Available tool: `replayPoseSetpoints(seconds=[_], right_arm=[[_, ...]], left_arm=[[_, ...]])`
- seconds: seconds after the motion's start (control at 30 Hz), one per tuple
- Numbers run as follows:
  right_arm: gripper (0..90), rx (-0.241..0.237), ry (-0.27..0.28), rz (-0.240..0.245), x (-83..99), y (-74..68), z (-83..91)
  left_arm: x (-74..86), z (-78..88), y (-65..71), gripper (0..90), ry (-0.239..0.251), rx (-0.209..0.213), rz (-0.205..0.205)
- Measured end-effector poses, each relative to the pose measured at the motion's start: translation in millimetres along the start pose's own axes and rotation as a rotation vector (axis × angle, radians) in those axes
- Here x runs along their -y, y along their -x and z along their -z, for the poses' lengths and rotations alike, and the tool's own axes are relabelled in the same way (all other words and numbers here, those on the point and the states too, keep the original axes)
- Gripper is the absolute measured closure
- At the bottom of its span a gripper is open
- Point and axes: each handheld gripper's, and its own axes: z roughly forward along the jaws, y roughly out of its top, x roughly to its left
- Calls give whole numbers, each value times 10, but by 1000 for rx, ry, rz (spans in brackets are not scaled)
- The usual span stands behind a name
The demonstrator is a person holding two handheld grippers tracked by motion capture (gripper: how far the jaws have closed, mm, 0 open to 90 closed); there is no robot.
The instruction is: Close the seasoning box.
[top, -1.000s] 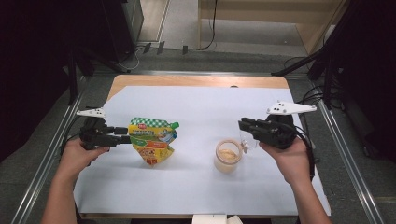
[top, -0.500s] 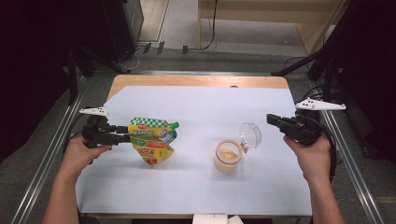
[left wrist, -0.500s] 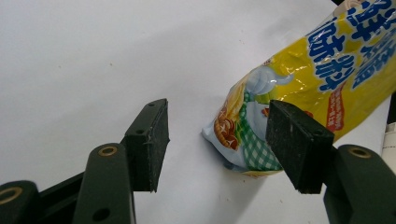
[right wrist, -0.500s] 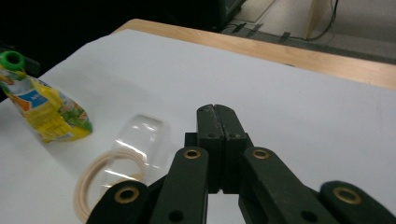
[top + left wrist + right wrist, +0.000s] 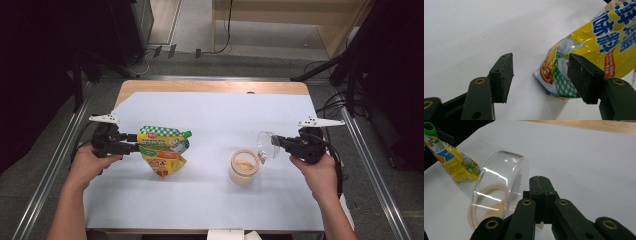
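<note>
A yellow seasoning pouch (image 5: pixel 162 147) with a green cap (image 5: pixel 187 134) lies on the white sheet. My left gripper (image 5: pixel 135 145) is at its left end and stands open. In the left gripper view (image 5: pixel 541 75) the pouch's bottom corner (image 5: pixel 586 37) pokes in between the jaws by the right one. A small jar (image 5: pixel 244 167) of tan powder stands mid-right, its clear lid (image 5: pixel 264 144) tipped up at its right side. My right gripper (image 5: pixel 274 141) is shut, tips right beside that lid (image 5: pixel 499 182). Nothing shows between the jaws (image 5: pixel 537 180). The pouch (image 5: pixel 454 165) lies beyond.
The white sheet (image 5: pixel 210 115) covers most of a wooden table (image 5: pixel 210 86). Metal rails run along the left (image 5: pixel 50 165) and right (image 5: pixel 370 165) sides. Dark stands and cables sit on the floor beyond the table.
My right gripper pulled away to the right from the jar, leaving the lid tipped up, then came back left to the lid. The left gripper and pouch barely moved.
</note>
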Motion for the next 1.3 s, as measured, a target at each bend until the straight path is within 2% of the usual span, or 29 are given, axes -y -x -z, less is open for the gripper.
replayPoseSetpoints(seconds=[0.33, 0.6, 0.7, 1.1, 1.2, 1.3], right_arm=[[897, -39, -30, 48, -3, -158, -118], [814, -32, -51, 94, 13, -201, -176], [743, -14, -38, 106, 22, -168, -171], [480, 9, 2, 79, 114, 66, -175], [422, 28, 14, 80, 132, 133, -156], [406, 29, 23, 74, 149, 178, -147]], left_arm=[[-1, -24, 15, 364, -3, -2, -8], [1, -14, 12, 356, 5, -13, -4], [2, -20, 11, 354, -2, -15, -6], [1, -51, 17, 350, -14, -22, -8], [3, -58, 14, 349, -18, -25, -5], [3, -59, 13, 348, -20, -26, -5]])
